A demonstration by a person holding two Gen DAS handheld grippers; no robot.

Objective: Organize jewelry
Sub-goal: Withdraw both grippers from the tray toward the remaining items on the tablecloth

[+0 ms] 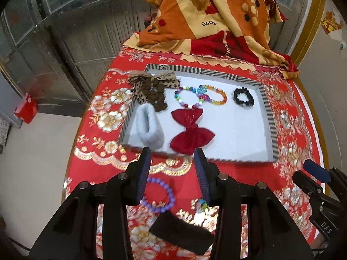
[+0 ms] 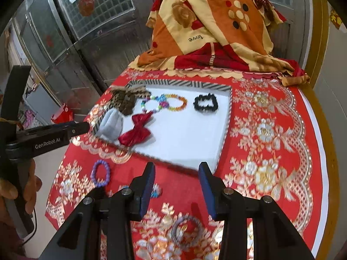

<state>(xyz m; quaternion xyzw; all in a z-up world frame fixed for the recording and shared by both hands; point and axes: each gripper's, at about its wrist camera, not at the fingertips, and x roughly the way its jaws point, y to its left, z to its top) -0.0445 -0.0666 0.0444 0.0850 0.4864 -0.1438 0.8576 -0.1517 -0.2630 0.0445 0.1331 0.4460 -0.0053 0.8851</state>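
A striped-rim tray (image 1: 270, 117) with a white floor holds a leopard bow (image 1: 149, 86), a grey fluffy clip (image 1: 149, 127), a red velvet bow (image 1: 190, 134), two coloured bead bracelets (image 1: 188, 97) and a black scrunchie (image 1: 244, 97). My left gripper (image 1: 172, 150) hovers open and empty over the tray's near edge. Under it on the cloth lie a purple bead bracelet (image 1: 158, 195), a small turquoise piece (image 1: 202, 203) and a dark knit band (image 1: 182, 234). My right gripper (image 2: 176, 164) is also open and empty near the tray's (image 2: 226, 117) front corner, with a grey hair tie (image 2: 186, 229) below it.
A red and gold floral tablecloth (image 2: 271, 130) covers the round table. A folded orange and red blanket (image 1: 208, 17) is piled at the back. The table edge drops to the floor on the left, where a red bag (image 1: 26, 108) stands by metal doors. A hand (image 2: 13, 190) holds the left gripper's handle.
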